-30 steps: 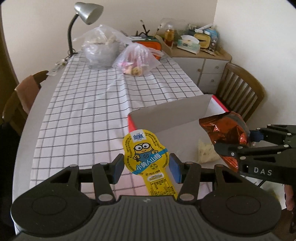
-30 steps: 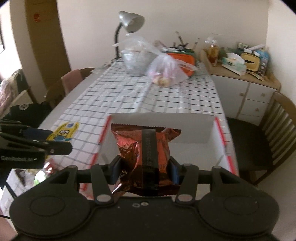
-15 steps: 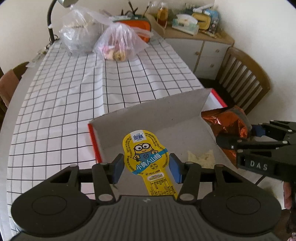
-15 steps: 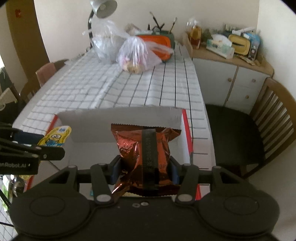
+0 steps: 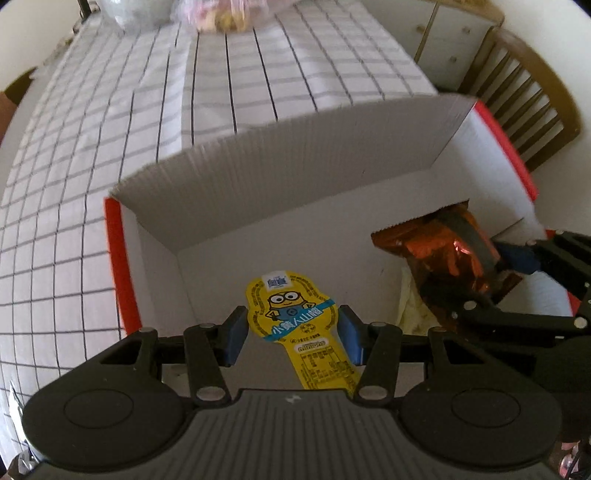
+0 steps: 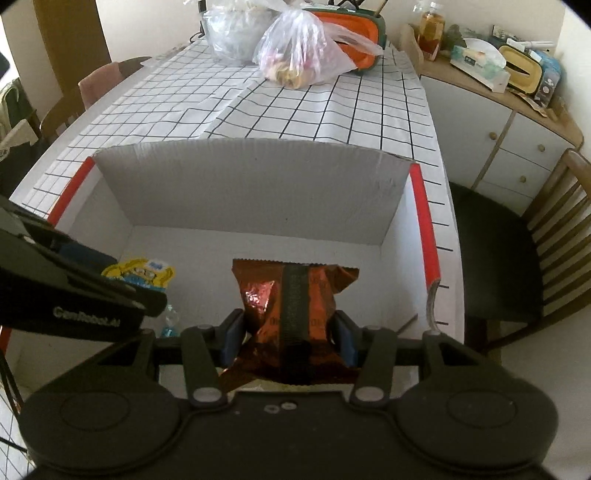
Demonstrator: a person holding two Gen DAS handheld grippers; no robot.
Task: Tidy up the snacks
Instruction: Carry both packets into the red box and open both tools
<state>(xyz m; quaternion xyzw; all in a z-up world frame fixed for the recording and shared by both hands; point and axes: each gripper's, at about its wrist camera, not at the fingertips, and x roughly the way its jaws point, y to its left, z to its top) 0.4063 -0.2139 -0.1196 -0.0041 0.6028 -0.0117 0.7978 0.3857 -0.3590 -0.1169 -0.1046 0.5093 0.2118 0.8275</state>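
Over box (image 5: 280, 192) | left tongs (image 5: 292, 334) grip yellow snack (image 5: 295, 314) lengthwise | right tongs (image 6: 289, 338) grip foil bag (image 6: 291, 295) upright

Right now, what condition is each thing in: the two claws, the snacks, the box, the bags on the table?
Left gripper: shut on the yellow snack pack.
Yellow snack pack: held over the box.
Right gripper: shut on the orange foil bag.
Orange foil bag: sealed, held over the box.
Cardboard box: open, far flap upright.
Pink plastic bag: full, top gathered.
Clear plastic bag: full.
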